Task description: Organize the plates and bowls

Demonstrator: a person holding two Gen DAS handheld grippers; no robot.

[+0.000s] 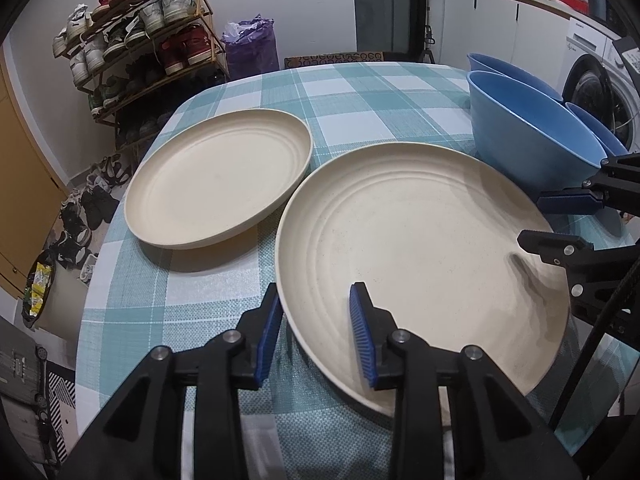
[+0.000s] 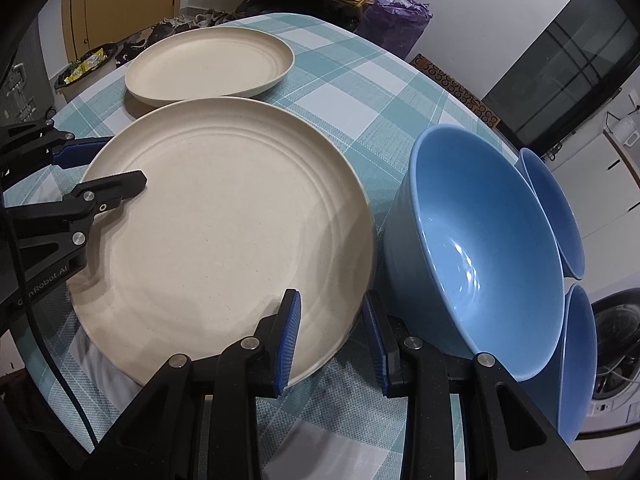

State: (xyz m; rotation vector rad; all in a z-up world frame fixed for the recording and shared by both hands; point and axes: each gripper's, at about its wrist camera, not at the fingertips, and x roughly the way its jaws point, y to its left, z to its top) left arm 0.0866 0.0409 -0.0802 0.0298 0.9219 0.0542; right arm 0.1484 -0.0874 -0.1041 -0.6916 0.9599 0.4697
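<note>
1. The left gripper point(image 1: 316, 336) straddles the near rim of the large cream plate point(image 1: 420, 248); its jaws stand a little apart, one pad outside the rim, one over the plate's inside, and neither visibly presses on it.
2. The right gripper point(image 2: 334, 344) straddles the same plate's opposite rim, jaws likewise parted with a gap on both sides.
3. A second cream plate point(image 1: 216, 176) lies just beyond on the checked tabletop point(image 1: 360, 92).
4. Three blue bowls point(image 2: 488, 248) cluster just beside the right jaws.
</note>
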